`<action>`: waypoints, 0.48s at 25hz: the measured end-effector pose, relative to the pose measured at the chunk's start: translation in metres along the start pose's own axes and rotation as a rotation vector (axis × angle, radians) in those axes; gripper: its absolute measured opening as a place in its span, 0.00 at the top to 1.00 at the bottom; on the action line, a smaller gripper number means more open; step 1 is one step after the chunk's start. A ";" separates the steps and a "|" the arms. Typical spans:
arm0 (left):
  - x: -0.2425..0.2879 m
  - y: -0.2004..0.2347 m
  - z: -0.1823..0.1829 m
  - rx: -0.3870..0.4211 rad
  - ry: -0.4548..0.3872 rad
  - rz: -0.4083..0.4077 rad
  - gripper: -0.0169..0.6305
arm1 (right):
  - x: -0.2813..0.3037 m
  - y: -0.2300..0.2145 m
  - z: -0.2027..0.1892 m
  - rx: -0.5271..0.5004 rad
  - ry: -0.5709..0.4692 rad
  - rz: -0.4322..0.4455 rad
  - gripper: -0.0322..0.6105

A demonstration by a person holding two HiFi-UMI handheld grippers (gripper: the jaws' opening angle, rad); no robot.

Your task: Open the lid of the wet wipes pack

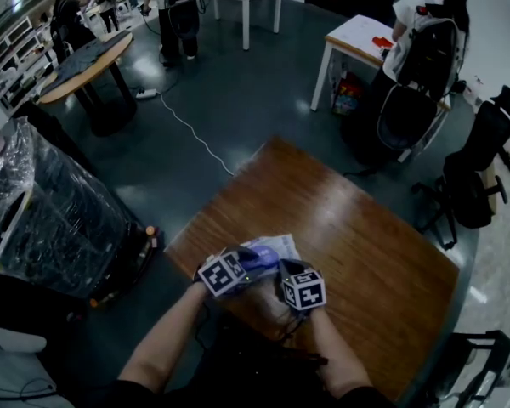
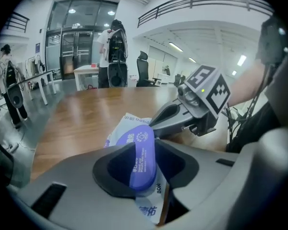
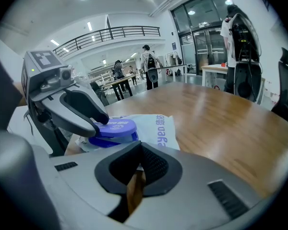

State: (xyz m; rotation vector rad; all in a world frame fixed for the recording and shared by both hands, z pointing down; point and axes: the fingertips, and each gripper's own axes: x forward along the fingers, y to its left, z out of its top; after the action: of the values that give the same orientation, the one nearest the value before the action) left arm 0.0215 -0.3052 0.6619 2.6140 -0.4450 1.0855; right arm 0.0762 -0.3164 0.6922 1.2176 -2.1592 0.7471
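Observation:
A white wet wipes pack [image 1: 276, 246] lies near the front left edge of the brown wooden table [image 1: 365, 253]. Its purple lid [image 2: 143, 152] stands on edge between the jaws of my left gripper [image 2: 145, 176], which are shut on it. In the right gripper view the lid [image 3: 113, 125] sits a little above its purple base, with the left gripper [image 3: 91, 127] pinching its left rim. My right gripper [image 3: 140, 164] is shut on the near edge of the pack [image 3: 156, 128]. From the left gripper view, the right gripper [image 2: 153, 123] meets the pack [image 2: 127, 123] right beside the lid.
The table's left edge [image 1: 206, 206] runs close to the pack. Office chairs [image 1: 416, 92] and a white desk [image 1: 357, 36] stand beyond the table. A plastic-wrapped cart [image 1: 42, 215] is at the left, and a cable [image 1: 191, 134] crosses the floor. People stand at the far tables.

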 end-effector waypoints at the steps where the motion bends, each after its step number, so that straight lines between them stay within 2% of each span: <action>1: -0.002 -0.001 0.003 0.008 -0.012 -0.001 0.80 | 0.000 0.000 0.000 0.000 0.001 -0.003 0.93; 7: -0.021 0.008 0.028 0.002 -0.113 0.020 0.91 | 0.000 -0.003 0.000 0.003 -0.005 -0.018 0.93; 12: -0.033 0.030 0.041 0.039 -0.138 0.072 0.94 | 0.000 -0.002 0.002 -0.005 -0.005 -0.029 0.93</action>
State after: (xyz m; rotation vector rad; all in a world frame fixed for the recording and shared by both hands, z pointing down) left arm 0.0138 -0.3421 0.6146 2.7377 -0.5570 0.9482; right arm 0.0773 -0.3185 0.6917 1.2470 -2.1415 0.7273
